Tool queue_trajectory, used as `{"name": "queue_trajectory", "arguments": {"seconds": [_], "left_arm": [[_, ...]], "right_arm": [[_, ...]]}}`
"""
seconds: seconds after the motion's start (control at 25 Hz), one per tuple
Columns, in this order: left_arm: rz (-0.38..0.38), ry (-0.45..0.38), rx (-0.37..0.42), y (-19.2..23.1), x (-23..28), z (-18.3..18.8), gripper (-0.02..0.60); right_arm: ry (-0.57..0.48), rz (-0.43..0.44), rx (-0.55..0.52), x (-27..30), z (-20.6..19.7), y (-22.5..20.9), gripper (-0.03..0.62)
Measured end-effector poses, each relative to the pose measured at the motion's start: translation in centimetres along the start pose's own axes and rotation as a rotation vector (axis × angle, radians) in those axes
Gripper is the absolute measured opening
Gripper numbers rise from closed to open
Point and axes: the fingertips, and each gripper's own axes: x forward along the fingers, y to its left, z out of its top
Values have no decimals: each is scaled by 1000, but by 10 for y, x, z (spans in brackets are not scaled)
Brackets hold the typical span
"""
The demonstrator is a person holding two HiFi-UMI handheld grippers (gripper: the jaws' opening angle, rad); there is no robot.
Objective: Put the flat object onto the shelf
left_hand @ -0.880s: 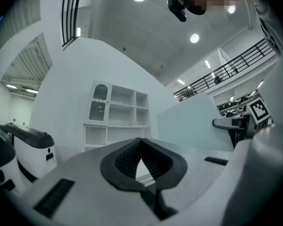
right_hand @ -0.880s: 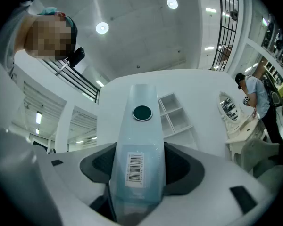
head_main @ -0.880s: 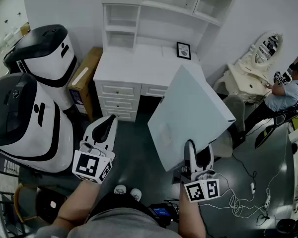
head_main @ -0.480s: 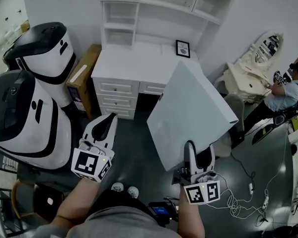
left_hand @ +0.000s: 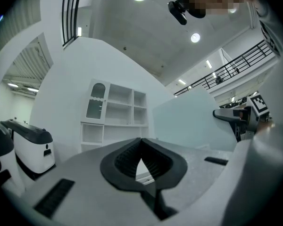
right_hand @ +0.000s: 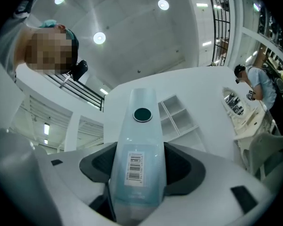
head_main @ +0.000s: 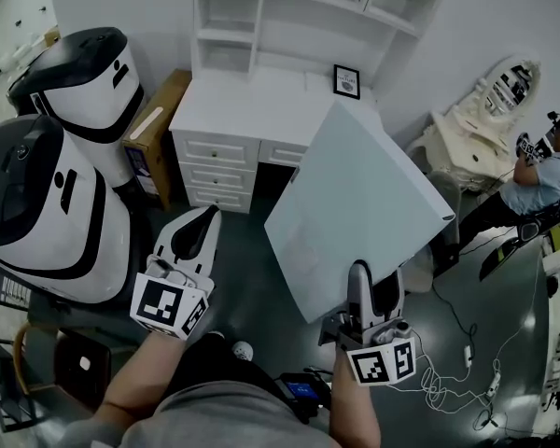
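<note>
Dark flooring [head_main: 252, 297] spreads under you, with a white wall behind. Two bulky white-and-black machines [head_main: 47, 203] fill your left side. Straight ahead stands the white table [head_main: 252, 110] with drawers, and the shelf [head_main: 289, 12] rises from its back with open compartments.

The flat object [head_main: 359, 203], a big pale-blue panel, is up in the air and tilted, between you and the table. Its lower edge is clamped in your right gripper [head_main: 371, 292]. The right gripper view shows the jaws spread wide with the panel's barcoded edge pressed between them. Your left gripper [head_main: 194, 236] hangs left of the panel, apart from it, jaws closed together on nothing. A small framed picture [head_main: 346, 81] stands at the back of the table top.

You are in the carry step, by my judgement: the panel is lifted but not yet at the shelf. Next, bring it forward and up, turn it to suit a compartment, and mind that frame.
</note>
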Motion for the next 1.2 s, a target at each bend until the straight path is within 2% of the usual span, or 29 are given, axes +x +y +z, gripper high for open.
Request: {"name": "queue_trajectory", "arguments": {"seconds": [0.28,0.64,1.2], "left_arm": [[-1,11,9,-14,11,-5,6],[-3,7,13,-6,44,-10,6],[-56,-16,10,48,135,-12,6]], "right_arm": [[-11,13,28,4,-2,-14,305],[-21,23,56,36,-8,-35,305],[-33,-3,26,128,-26,-61,305]]}}
